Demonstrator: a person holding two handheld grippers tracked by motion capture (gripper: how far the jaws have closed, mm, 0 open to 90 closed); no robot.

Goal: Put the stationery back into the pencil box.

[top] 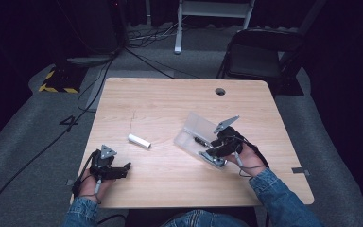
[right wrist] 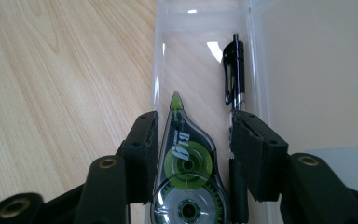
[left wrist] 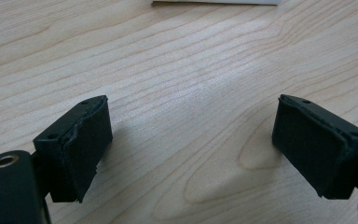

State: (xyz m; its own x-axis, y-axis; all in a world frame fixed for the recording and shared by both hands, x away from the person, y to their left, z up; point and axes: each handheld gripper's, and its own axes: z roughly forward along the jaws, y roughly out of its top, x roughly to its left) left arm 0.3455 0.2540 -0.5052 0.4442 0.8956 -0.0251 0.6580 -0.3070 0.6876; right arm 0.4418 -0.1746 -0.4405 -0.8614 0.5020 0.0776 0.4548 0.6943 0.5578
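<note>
A clear plastic pencil case (top: 196, 126) lies open right of the table's middle. In it lie a green and clear correction tape dispenser (right wrist: 186, 177) and, beside that, a black pen (right wrist: 234, 70). My right gripper (top: 213, 153) reaches low into the near end of the case. Its jaws straddle the dispenser (top: 212, 160): one pad (right wrist: 142, 149) lies against its side, the other pad (right wrist: 256, 158) stands a little off, over the pen's barrel. A white cylinder (top: 139, 141) lies on the bare wood left of the case. My left gripper (top: 124, 168) rests near the front left edge, open, with only wood between its pads (left wrist: 86, 144).
The wooden table (top: 170, 99) has a round cable hole (top: 220, 91) near its far edge. The case lid (right wrist: 317, 70) lies flat beside the tray. A folding chair (top: 260, 56) stands behind the table, and cables run across the floor at the left.
</note>
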